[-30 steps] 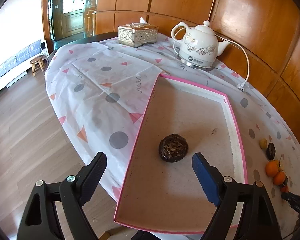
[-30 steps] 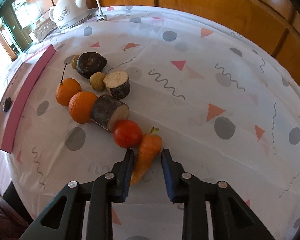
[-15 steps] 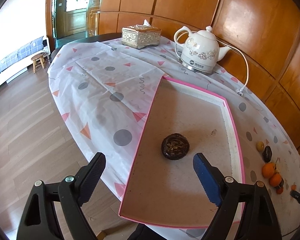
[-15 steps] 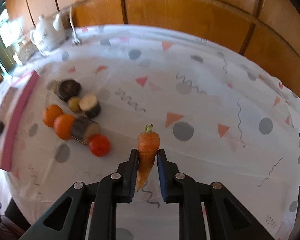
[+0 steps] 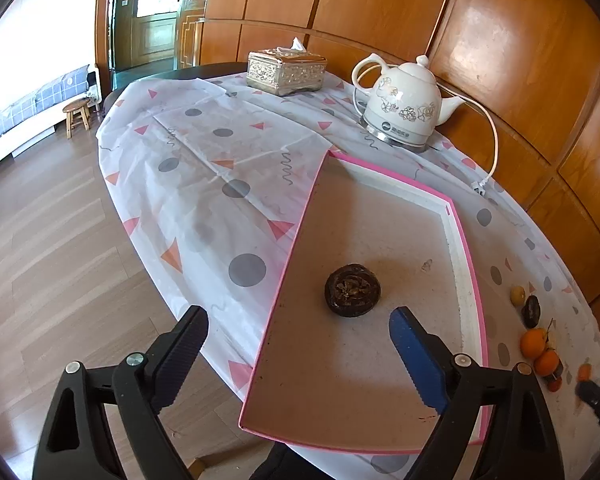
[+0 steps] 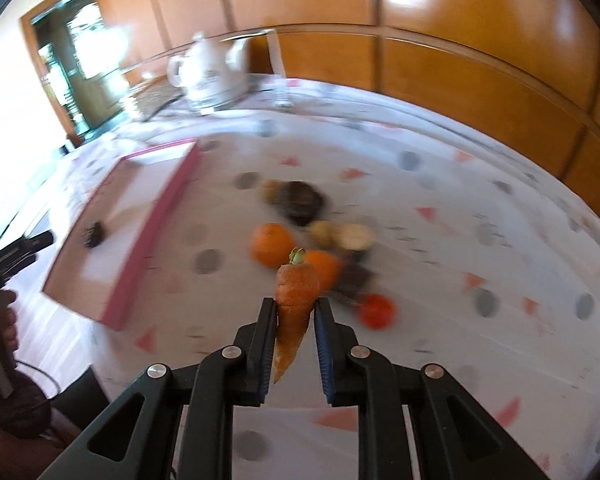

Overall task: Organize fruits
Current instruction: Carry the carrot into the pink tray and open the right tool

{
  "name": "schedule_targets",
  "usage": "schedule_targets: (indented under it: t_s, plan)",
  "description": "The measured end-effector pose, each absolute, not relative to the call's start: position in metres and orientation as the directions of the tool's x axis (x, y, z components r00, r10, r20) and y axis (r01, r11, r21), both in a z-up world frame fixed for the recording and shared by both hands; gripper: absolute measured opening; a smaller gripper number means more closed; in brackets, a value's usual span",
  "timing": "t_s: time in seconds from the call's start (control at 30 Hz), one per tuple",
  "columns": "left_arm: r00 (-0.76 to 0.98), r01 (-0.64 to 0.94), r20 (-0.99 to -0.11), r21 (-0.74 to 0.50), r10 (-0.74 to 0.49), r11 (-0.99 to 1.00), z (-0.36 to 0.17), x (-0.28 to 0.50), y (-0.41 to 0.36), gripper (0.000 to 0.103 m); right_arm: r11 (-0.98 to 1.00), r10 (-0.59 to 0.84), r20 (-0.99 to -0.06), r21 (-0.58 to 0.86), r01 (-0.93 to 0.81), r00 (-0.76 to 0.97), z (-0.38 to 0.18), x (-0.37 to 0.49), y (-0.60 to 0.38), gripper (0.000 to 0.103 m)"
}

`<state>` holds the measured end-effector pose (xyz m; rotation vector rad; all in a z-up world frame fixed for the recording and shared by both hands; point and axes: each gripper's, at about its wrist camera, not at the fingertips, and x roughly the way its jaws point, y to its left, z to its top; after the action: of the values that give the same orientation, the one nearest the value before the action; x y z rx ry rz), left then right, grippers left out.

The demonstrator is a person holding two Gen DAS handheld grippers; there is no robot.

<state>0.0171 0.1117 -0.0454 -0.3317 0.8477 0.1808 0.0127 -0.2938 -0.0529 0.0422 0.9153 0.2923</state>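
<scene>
The right gripper (image 6: 296, 320) pinched the carrot (image 6: 294, 304) mid-length above the table, where it looked stiff, light and tapered, while the left gripper (image 5: 300, 334) hung wide over the tray (image 5: 466, 280).

Table (image 5: 204, 184) under a white patterned cloth with grey dots and pink triangles. On it: far, a silver tissue box (image 5: 286, 72) and a white kettle (image 5: 406, 110) on its base, cord trailing right. Near, a pink-edged tray (image 5: 466, 240) overhanging the near table edge. Right, 2 oranges (image 5: 539, 353), a tomato (image 6: 376, 311), dark pieces, all clustered close.
</scene>
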Motion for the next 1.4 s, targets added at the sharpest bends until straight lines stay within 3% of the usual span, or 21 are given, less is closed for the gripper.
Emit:
schedule_targets:
  t_s: [0.5, 0.9, 1.0, 1.4]
  plan:
    - [0.645, -0.312, -0.764, -0.236, 0.023, 0.92, -0.051, 0.014, 0.123, 0.093, 0.837, 0.47, -0.741, 0.201, -0.509, 0.48, -0.048, 0.047, -0.131, 0.019]
    - [0.632, -0.342, -0.775, -0.247, 0.027, 0.907, -0.058, 0.015, 0.133, 0.093, 0.834, 0.441, -0.785, 0.178, -0.522, 0.436, -0.067, 0.066, -0.078, 0.02]
    - [0.633, -0.34, -0.773, -0.246, 0.028, 0.908, -0.057, 0.015, 0.132, 0.093, 0.837, 0.441, -0.783, 0.181, -0.517, 0.439, -0.068, 0.066, -0.078, 0.025]
    - [0.654, -0.305, -0.756, -0.233, 0.025, 0.923, -0.05, 0.012, 0.123, 0.093, 0.847, 0.392, -0.76, 0.077, -0.526, 0.519, -0.05, 0.04, -0.098, 0.025]
